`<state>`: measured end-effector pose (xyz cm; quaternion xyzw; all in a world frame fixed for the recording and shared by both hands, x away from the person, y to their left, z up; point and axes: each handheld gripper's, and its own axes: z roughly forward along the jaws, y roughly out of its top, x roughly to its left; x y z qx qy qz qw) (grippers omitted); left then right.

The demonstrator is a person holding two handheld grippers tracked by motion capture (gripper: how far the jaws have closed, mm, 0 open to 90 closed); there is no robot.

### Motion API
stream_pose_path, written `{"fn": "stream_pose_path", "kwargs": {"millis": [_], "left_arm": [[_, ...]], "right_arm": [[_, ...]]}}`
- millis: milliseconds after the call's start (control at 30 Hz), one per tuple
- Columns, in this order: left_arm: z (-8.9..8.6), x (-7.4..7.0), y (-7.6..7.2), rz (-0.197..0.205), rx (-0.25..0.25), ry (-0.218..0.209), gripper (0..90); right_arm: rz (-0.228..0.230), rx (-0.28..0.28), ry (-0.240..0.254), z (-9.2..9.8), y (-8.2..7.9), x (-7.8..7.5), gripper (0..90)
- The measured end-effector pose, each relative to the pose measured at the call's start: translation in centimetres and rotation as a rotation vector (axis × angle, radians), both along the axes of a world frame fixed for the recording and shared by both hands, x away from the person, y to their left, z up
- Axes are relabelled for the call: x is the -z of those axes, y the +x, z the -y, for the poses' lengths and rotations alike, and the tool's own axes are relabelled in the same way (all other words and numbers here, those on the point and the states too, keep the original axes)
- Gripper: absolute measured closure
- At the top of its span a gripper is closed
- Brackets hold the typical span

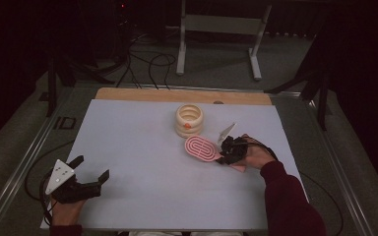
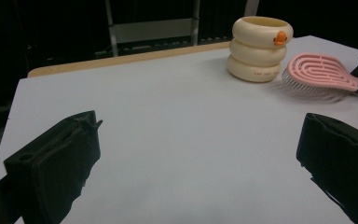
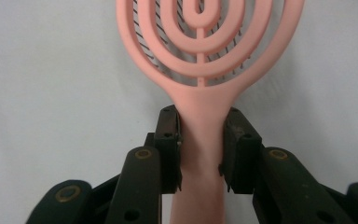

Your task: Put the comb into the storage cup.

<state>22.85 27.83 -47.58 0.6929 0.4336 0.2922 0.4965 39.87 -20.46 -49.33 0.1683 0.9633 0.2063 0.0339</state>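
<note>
A pink hairbrush (image 1: 201, 148) lies bristles down on the white table top (image 1: 142, 167), its vented oval head (image 3: 205, 37) pointing away from the hand. My right gripper (image 1: 225, 153) is shut on the brush's handle (image 3: 201, 140), one pad on each side of the neck. A cream ringed cup (image 1: 189, 120) with a small orange duck on it stands just behind the brush head; the cup (image 2: 260, 48) and the brush (image 2: 320, 72) also appear in the left gripper view. My left gripper (image 1: 90, 169) rests at the near left of the table, open, with nothing between its fingers.
A wooden strip (image 1: 182, 95) runs along the table's far edge. Beyond it, a white metal frame (image 1: 216, 34) and black cables (image 1: 147, 61) lie on the floor. Metal rails (image 1: 24, 162) border the table on both sides.
</note>
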Motion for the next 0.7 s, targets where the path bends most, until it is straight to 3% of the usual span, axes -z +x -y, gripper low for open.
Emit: {"fn": "stream_pose_path", "kwargs": {"millis": [33,267,467,700], "left_arm": [[0.0,0.0,0.0,-0.001,0.0,0.0,0.0],[0.1,0.0,0.0,-0.005,-0.003,0.003,0.0],[0.2,0.0,0.1,-0.013,-0.008,0.006,0.0],[0.4,0.1,0.2,-0.019,-0.008,0.011,0.0]], "right_arm": [[0.012,-0.016,0.014,0.1,0.0,0.0,70.8],[-0.001,0.016,0.085,0.4,-0.7,-0.6,70.8],[0.022,0.02,0.141,0.6,-1.2,-1.3,70.8],[0.051,0.023,0.139,0.4,-1.9,-1.8,70.8]]}}
